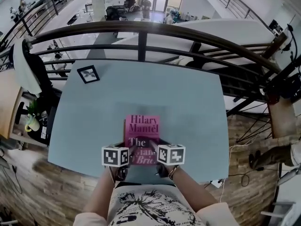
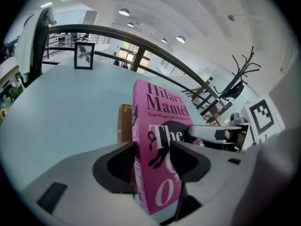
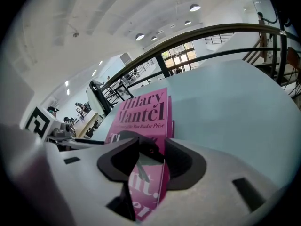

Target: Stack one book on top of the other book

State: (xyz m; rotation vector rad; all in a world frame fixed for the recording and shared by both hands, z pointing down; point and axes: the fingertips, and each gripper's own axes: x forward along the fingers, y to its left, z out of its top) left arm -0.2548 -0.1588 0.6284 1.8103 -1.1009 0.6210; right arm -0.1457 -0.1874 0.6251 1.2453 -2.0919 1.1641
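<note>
A pink paperback (image 1: 142, 128) with "Hilary Mantel" on its cover sits between both grippers, above the near middle of the pale blue table (image 1: 188, 102). My left gripper (image 1: 128, 148) is shut on the book's left edge (image 2: 150, 140), one jaw on each face. My right gripper (image 1: 158, 148) is shut on its right edge (image 3: 146, 126). A tan strip (image 2: 124, 121) shows just under the pink book's left side. I cannot tell whether that strip is the other book.
A small black-framed picture (image 1: 88, 74) stands at the table's far left corner. A dark curved railing (image 1: 141, 29) runs behind the table, with a drop to a lower floor beyond. The table's near edge is close to the person's body.
</note>
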